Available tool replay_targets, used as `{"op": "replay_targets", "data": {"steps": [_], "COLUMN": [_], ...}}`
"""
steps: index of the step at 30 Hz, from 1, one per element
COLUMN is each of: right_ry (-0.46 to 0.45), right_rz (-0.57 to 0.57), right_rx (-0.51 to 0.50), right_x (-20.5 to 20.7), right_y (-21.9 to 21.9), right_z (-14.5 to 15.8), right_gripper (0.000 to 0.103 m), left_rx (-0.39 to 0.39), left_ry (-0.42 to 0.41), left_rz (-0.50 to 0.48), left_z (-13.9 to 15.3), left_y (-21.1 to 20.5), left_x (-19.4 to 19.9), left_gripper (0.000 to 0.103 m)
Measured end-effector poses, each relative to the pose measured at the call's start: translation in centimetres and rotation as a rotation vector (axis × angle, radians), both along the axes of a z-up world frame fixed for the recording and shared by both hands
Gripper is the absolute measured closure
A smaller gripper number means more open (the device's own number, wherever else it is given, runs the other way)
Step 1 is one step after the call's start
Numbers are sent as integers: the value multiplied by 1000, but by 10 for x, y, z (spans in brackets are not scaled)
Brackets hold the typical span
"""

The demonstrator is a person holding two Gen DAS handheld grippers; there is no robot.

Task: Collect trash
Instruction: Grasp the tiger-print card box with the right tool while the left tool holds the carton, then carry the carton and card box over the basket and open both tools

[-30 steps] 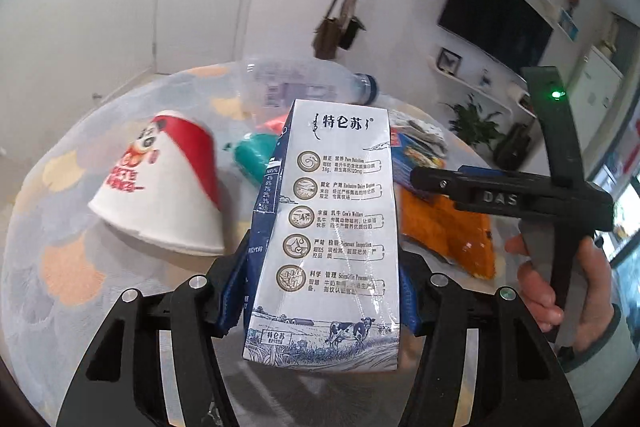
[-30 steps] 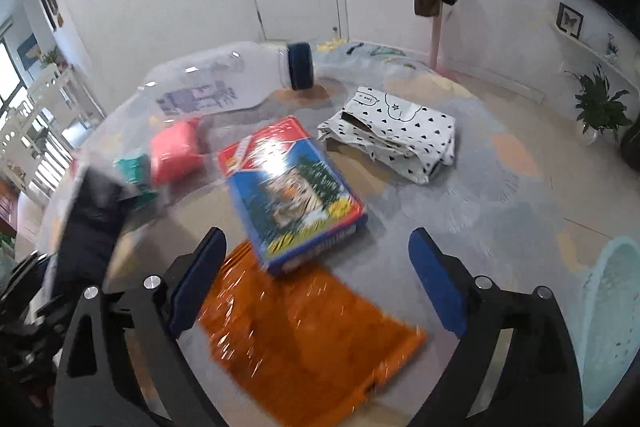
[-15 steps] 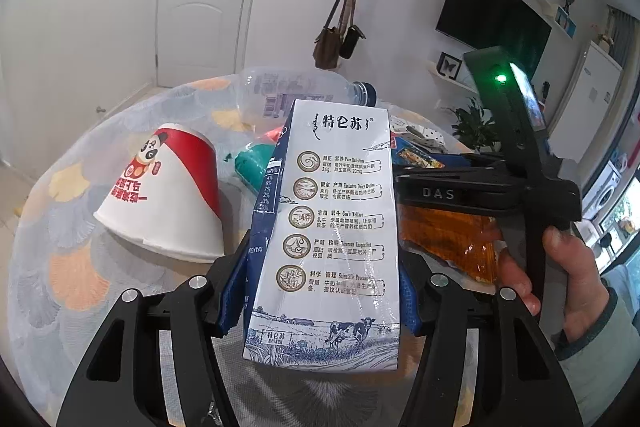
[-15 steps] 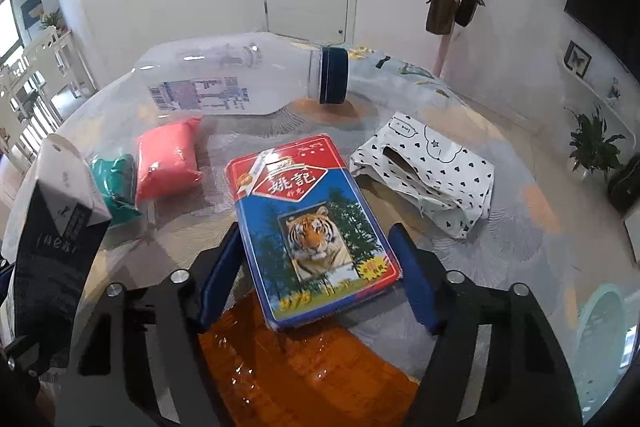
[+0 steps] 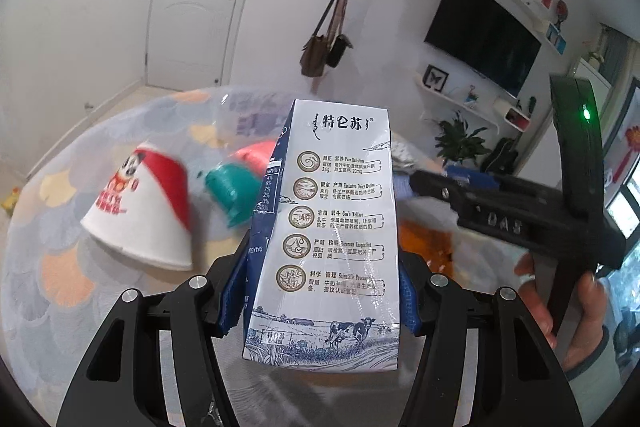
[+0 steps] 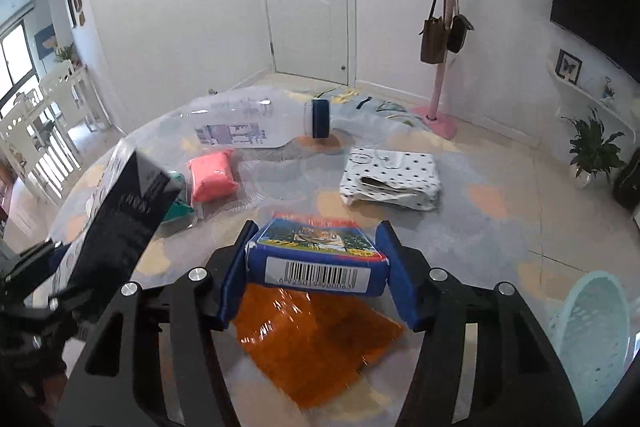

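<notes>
Blue tiger box (image 6: 318,261) is now clamped in my right tongs (image 6: 316,275); the jaws just closed on it and it's off the table (image 6: 500,195). Left tongs (image 5: 320,299) grip the milk carton (image 5: 332,227). Bin (image 6: 592,319) at 4 o'clock; both go there.

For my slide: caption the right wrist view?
Right hand-held gripper clamps a blue tiger box above an orange wrapper.

A home living room: wall-mounted television (image 5: 484,39), coat stand (image 6: 442,27) with handbags, potted plant (image 6: 592,151).
</notes>
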State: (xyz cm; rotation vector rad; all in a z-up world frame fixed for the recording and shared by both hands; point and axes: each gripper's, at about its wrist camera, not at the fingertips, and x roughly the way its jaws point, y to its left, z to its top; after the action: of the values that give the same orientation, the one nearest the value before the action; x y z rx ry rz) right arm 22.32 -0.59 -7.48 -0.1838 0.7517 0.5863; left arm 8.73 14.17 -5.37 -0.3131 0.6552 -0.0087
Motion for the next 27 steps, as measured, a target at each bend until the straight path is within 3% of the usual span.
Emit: {"op": "replay_targets", "data": {"steps": [9,13,18,21,24,25,26,27], "right_ry": [36,60,122,144,162,166,166,157], "right_rz": [-58,-57,-54,-55,-55,-60,-63,-63], "right_rx": [23,-52,-84,-68,-91,-108,-120,-133], "right_x": [-66,-86,-79,-70,-64,-63,-63,-63], "right_y": [-65,-61,-52,-49,-41,-39,-38,-36], "right_z": [-10,-33,-48,-46,-48,-50,-51,-51], "right_gripper": [46,46,43,35,35,37,46,46], "left_rx": [12,3,-2,8,19,21,20,19], "left_ry": [-16,-6,-5,-16,-23,-24,-24,-25], "left_rz": [-37,-47,-43,-46,-49,-50,-51,-51], "left_z": [2,-3,-4,1,5,5,6,6], "left_y": [-17,-20,-15,-13,-15,-15,-16,-17], "left_x": [-8,-7,-10,-11,-12,-13,-12,-13], "left_gripper": [45,45,45,45,45,45,45,45]}}
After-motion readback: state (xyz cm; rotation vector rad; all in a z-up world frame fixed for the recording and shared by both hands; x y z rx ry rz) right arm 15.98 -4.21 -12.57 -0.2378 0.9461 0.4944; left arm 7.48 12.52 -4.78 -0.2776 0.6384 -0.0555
